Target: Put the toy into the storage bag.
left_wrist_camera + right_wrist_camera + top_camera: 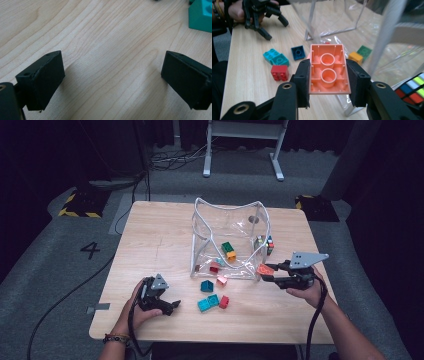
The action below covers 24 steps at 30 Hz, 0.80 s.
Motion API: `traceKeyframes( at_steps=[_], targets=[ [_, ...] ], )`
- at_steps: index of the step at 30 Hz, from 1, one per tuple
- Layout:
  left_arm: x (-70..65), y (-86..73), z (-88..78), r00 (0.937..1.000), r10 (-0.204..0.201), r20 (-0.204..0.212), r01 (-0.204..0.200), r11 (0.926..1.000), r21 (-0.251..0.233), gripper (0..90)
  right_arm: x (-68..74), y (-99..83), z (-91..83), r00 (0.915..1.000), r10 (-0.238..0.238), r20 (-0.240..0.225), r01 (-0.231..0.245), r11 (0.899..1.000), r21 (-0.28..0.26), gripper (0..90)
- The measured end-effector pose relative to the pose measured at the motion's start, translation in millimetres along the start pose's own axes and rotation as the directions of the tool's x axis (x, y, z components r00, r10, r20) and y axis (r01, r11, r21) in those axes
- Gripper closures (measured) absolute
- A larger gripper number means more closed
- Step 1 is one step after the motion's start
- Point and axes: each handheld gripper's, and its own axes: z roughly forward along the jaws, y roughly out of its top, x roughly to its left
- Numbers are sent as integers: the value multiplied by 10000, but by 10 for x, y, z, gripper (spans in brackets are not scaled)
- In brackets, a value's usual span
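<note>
My right gripper (265,274) hovers at the right front corner of a clear plastic bag (227,227) with a white frame, shut on an orange brick (265,269). In the right gripper view the brick (328,60) sits clamped between the two black jaws, its hollow underside with two round tubes facing the camera. My left gripper (171,307) rests low on the table at the front left, open, with bare wood between its fingers (45,77). A teal brick (201,15) lies just beyond its right jaw.
Loose on the wooden table (150,245) in front of the bag lie a dark teal brick (206,286), a teal one (208,303), a red one (224,302) and a pink one (221,280). Green (227,247) and yellow (230,255) bricks sit inside the bag. A colour cube (270,245) stands at its right.
</note>
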Motion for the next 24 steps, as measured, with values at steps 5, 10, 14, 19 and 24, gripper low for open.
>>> traceKeyframes(
  at_steps=[5, 10, 14, 19, 24],
  targets=[
    [0, 0, 0, 10000, -4, 5, 4, 10000, 4, 50, -100, 163, -128, 9998, 5, 220, -2, 9999, -158, 592],
    [0, 0, 0, 10000, 1, -1, -1, 10000, 1, 50, -147, 328, -200, 9989, -296, 366, 304, 9993, -203, 592],
    [-1, 0, 0, 10000, -17, 19, 17, 10000, 11, 50, -155, 487, -264, 9975, -600, 374, 611, 9977, -293, 592],
    [-2, 0, -1, 10000, -25, 25, 25, 10000, 21, 50, -209, 665, -310, 9961, -738, 477, 760, 9961, -442, 592],
    [-1, 0, 0, 10000, -13, 20, 13, 10000, 13, 50, -279, 828, -303, 9940, -910, 602, 938, 9945, -456, 592]
  ],
)
